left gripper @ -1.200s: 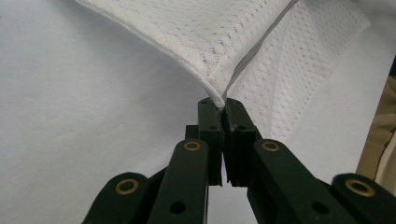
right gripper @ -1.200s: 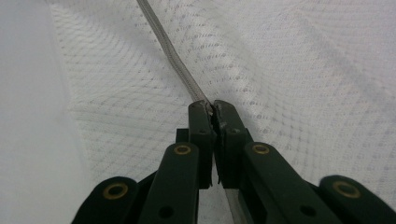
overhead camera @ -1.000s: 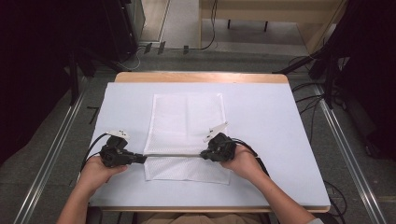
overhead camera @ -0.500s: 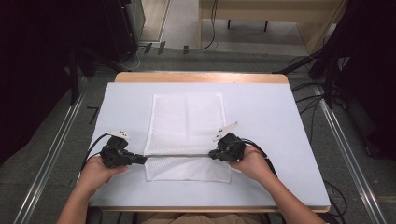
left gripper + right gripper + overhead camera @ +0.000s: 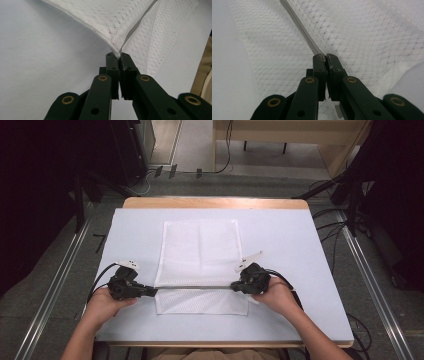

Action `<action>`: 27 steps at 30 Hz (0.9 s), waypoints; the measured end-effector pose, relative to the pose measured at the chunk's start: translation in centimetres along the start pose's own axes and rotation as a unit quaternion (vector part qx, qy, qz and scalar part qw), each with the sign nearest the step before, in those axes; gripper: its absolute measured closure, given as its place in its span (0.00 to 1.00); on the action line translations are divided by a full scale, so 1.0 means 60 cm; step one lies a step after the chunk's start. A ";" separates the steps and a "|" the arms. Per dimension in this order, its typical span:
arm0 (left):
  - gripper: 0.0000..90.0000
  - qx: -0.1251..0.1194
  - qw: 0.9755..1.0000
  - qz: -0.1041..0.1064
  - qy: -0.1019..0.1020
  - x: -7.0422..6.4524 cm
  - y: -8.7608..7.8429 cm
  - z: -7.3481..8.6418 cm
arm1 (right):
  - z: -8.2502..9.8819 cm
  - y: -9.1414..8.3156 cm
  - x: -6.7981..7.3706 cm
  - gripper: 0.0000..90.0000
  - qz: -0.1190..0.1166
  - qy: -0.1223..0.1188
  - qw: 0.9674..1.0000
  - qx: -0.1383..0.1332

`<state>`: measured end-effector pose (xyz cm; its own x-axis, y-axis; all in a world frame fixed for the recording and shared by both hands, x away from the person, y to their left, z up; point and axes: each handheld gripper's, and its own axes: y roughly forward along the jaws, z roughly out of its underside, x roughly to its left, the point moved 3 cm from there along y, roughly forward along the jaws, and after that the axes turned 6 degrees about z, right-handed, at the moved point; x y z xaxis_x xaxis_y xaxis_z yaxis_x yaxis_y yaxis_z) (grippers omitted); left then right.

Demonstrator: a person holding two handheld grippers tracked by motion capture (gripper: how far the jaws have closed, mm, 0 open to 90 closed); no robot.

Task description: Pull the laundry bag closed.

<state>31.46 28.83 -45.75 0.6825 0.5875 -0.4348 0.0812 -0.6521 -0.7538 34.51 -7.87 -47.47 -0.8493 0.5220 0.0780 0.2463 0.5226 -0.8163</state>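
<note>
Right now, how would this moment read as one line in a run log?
left gripper: shut on white mesh laundry bag corner | right gripper: shut on its grey zipper edge | bag: folding on white table

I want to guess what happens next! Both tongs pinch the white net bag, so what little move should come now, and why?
Probably carry the pinched edge farther away over the table. The left tongs and right tongs are shut on the white mesh laundry bag along its grey zipper edge, lifted and stretched taut, with a strip underneath, so the fold looks half done.
</note>
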 end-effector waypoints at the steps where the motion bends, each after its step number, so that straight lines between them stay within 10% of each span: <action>1: 0.97 0.000 1.000 0.002 -0.001 0.000 0.000 0.000 | 0.001 0.000 0.000 0.98 0.001 0.000 1.000 0.000; 27: 0.89 -0.008 1.000 -0.012 -0.008 0.006 -0.001 0.001 | 0.015 -0.010 -0.003 0.97 0.004 0.003 1.000 -0.007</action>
<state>31.65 29.10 -45.93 0.6684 0.6108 -0.4244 0.1087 -0.6447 -0.7566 34.10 -8.90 -47.48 -0.8451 0.5293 0.0753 0.2589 0.5284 -0.8086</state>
